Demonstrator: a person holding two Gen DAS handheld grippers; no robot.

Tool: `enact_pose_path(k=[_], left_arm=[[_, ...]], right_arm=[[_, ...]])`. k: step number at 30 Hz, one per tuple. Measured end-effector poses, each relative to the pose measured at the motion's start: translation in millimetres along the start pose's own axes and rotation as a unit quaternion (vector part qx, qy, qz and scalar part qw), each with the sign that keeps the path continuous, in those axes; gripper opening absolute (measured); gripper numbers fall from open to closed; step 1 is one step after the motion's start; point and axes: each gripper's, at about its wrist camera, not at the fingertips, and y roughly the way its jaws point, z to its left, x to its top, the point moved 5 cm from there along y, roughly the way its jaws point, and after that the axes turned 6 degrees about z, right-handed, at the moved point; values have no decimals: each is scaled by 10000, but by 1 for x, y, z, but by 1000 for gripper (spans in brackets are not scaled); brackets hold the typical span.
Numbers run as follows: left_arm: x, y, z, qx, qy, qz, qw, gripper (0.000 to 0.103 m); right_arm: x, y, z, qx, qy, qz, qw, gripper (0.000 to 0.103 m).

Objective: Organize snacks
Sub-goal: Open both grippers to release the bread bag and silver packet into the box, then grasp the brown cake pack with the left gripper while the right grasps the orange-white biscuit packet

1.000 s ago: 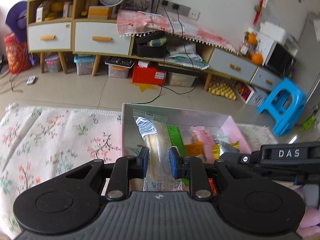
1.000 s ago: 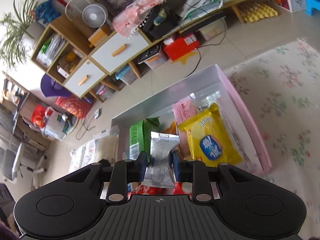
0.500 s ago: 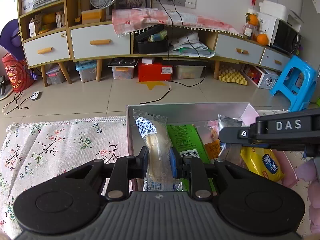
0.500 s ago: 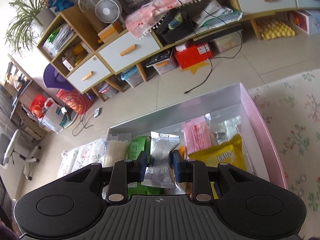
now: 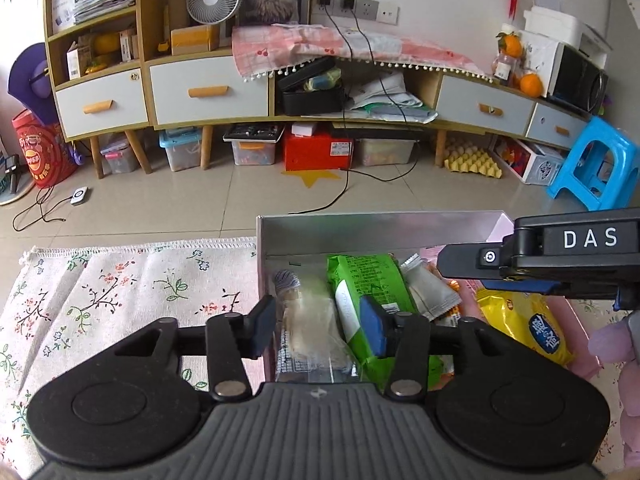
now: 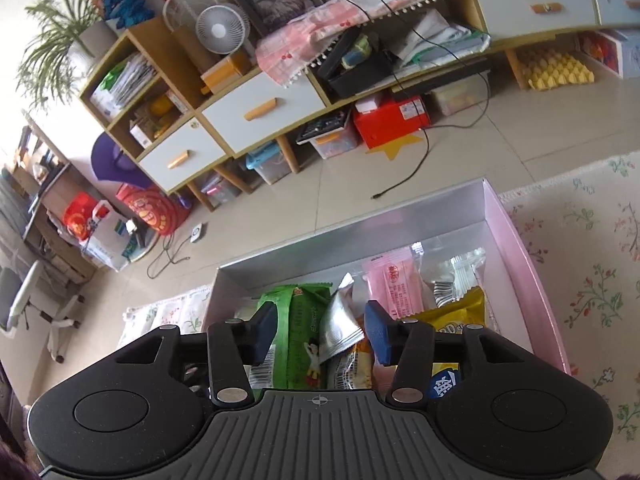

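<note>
A pink box with silver inner walls [image 5: 360, 232] [image 6: 516, 240] holds several snack packs. My left gripper [image 5: 318, 326] is open above the box's left end; the clear bread pack [image 5: 312, 328] lies blurred below, between its fingers. My right gripper [image 6: 322, 328] is open over the box middle, with the silver sachet [image 6: 340, 326] lying below it on the green pack [image 6: 296, 328]. The green pack [image 5: 368, 292], silver sachet [image 5: 428, 292] and yellow bag [image 5: 528, 324] [image 6: 452, 316] show in both views. A pink pack [image 6: 394, 284] lies further back.
The box sits on a floral cloth [image 5: 120, 280] [image 6: 592, 248]. The right gripper's body [image 5: 560, 256] crosses the right of the left wrist view. Beyond are tiled floor, a long cabinet [image 5: 208, 88] and a blue stool [image 5: 600, 168].
Both grippers have opened. The left one let go of the clear bread pack and the right one let go of the silver sachet; both packs now lie in the box.
</note>
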Motion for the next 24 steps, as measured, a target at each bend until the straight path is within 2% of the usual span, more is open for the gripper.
enact_pose_path(k=[1, 11, 14, 17, 24], left_arm=[[0, -1, -1, 25, 0, -10, 10000, 54], [-8, -24, -9, -98, -35, -12, 9999, 62], [-11, -31, -10, -100, -60, 24, 9999, 66], [-15, -39, -12, -115, -101, 35, 9999, 69], [-29, -58, -19, -104, -111, 109, 9998, 82]], right_arm=[[0, -2, 2, -16, -40, -3, 10000, 49], [-8, -35, 5, -143, -147, -31, 9998, 54], [-11, -47, 4, -181, -125, -63, 9997, 61], [-16, -61, 4, -184, -142, -63, 9997, 62], [-32, -88, 9, -252, -267, -3, 9993, 73]])
